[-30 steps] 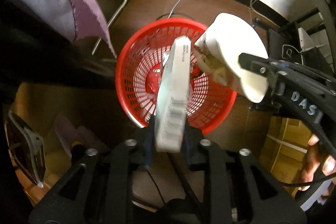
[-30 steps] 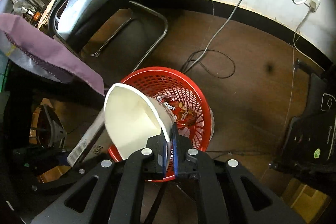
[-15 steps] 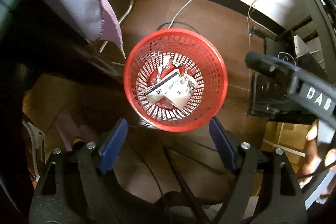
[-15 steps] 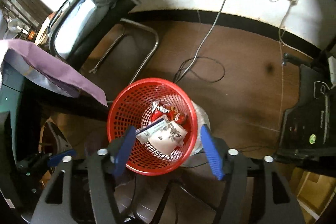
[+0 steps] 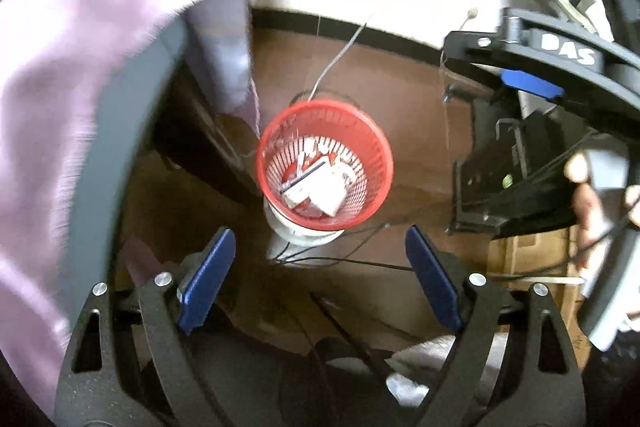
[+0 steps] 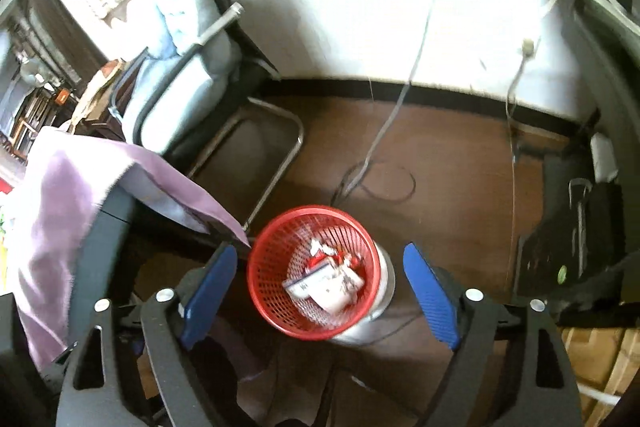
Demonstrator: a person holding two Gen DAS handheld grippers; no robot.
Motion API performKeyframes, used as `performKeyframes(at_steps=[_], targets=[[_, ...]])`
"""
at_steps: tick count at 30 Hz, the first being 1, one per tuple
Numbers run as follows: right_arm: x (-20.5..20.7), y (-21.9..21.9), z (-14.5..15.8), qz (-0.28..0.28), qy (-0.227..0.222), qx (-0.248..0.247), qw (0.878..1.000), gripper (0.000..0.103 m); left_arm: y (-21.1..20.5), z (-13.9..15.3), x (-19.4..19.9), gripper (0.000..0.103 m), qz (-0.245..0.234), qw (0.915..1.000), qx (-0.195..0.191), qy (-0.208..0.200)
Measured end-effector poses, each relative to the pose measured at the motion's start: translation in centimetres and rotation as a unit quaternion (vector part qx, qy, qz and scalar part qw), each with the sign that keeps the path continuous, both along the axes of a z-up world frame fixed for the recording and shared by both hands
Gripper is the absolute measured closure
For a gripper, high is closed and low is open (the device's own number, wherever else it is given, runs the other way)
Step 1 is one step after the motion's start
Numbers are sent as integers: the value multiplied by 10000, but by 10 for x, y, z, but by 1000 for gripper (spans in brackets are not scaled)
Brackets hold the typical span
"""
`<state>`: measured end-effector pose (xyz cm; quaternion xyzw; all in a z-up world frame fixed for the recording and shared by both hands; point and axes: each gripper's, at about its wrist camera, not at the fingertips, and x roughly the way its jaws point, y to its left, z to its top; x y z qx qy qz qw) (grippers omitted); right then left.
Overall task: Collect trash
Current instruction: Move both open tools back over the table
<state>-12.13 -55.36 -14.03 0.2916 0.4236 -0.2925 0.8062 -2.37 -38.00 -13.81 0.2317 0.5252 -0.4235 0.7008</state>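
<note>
Trash [image 5: 316, 187] lies at the bottom of a red mesh basket [image 5: 372, 195] on a brown floor [image 6: 448, 163], seen from above through two hand-held grippers. White cartons or papers and a red wrapper make up the pile, though blur leaves the individual pieces hard to tell apart. Left gripper [image 5: 320, 283] hangs above the basket with its blue pads [image 5: 206, 283] spread wide and nothing between them; its jaws have just been opening. Right gripper [image 6: 320, 295] is likewise released, its jaws also just opened, its pads [image 6: 430, 297] framing the basket from above without touching it. In the left wrist view the right gripper's black frame [image 5: 560, 67] crosses the upper right, with the fingers of a person's hand [image 5: 584, 187] behind it. A pale round base [image 6: 380, 311] shows beneath the basket. A purple cloth [image 6: 80, 187] drapes over a dark table edge [image 6: 104, 259] just beside the basket, one corner hanging close to its rim. Behind stand a chair with pale blue cushions [image 6: 180, 67] on a metal frame, a white wall [image 6: 360, 7] with a black skirting strip, and a white cable [image 6: 400, 95] trailing down to a dark loop of cord [image 6: 384, 183] on the floor. Dark equipment [image 6: 576, 227] and cardboard boxes [image 5: 532, 259] crowd the right side.
</note>
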Motion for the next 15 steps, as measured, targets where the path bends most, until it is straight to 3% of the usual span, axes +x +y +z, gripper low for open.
performKeyframes(at_steps=[4, 7, 12, 15], targets=[[15, 25, 41, 291, -151, -367, 9988, 14, 40, 49, 6, 19, 50, 9994, -280, 190], [31, 49, 67, 584, -298, -655, 9957, 10, 81, 90, 17, 19, 328, 9957, -855, 108], [74, 105, 108, 1258, -510, -1020, 9855, 9, 154, 158, 45, 18, 964, 9825, -1508, -517], [101, 140, 134, 1683, -692, -1133, 9768, 8, 187, 184, 69, 17, 1342, 9732, -1644, -890]])
